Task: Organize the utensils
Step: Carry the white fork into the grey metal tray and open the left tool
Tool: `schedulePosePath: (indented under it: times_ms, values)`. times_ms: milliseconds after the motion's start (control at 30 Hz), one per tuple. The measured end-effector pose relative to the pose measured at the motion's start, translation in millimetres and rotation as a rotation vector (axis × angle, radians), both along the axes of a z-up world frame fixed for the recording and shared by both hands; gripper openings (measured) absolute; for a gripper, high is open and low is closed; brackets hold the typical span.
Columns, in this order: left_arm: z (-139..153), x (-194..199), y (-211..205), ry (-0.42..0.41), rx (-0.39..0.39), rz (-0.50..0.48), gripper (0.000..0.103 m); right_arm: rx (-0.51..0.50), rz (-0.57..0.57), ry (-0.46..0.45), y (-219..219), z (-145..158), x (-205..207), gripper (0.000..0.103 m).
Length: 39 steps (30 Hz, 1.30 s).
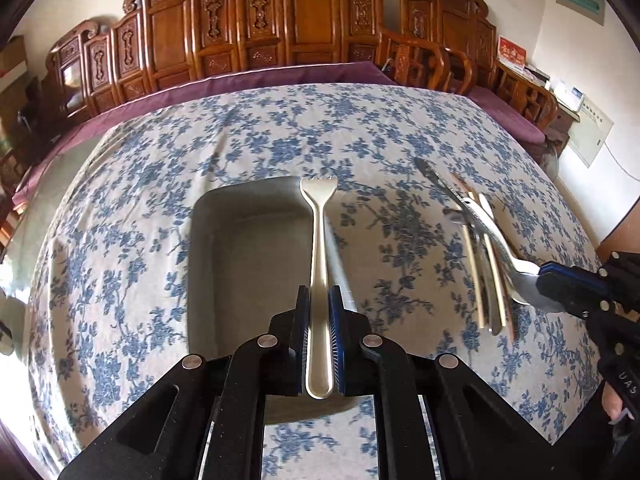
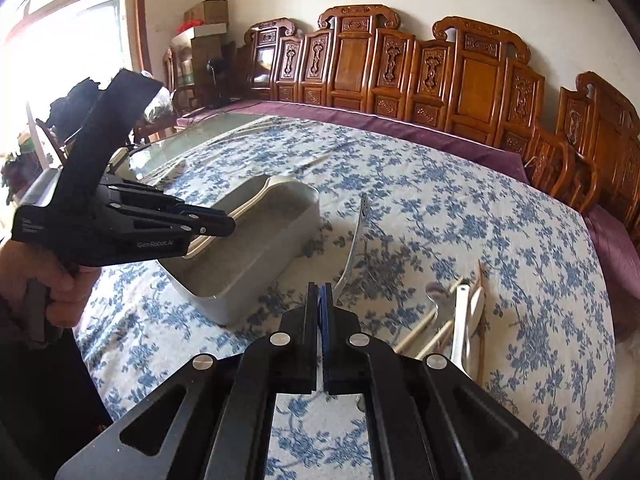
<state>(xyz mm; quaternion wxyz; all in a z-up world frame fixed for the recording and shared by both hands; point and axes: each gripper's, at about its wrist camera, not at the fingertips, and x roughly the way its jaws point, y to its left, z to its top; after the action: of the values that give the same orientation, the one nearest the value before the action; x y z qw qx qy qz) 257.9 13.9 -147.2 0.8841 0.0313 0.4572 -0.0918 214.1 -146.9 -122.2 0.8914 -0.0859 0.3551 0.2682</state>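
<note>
My left gripper is shut on the handle of a steel fork, whose tines point away from me. The fork hangs over a grey rectangular tray on the blue-flowered cloth. In the right wrist view the left gripper holds the fork above the tray. My right gripper is shut on a curved steel utensil with a toothed edge, lifted off the cloth. From the left wrist view that right gripper and its utensil hover right of the tray.
Several loose utensils, among them chopsticks, a white spoon and steel pieces, lie on the cloth right of the tray, also visible as a pile. Carved wooden chairs line the far side. A hand grips the left handle.
</note>
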Motion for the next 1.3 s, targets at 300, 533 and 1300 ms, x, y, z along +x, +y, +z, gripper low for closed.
schedulePosePath:
  times_ms: [300,533,1300]
  values:
    - [-28,14,34,0.05,-0.035,0.049,0.009,-0.022,0.052,0.002,40,1,7,0.002]
    - [-44,24,45,0.08,-0.057,0.067,0.009,-0.036,0.078,0.016,61,-4,13,0.002]
    - [-15,27,82,-0.008,-0.062,0.132,0.022,-0.024,0.111,0.062,111,-12,31,0.002]
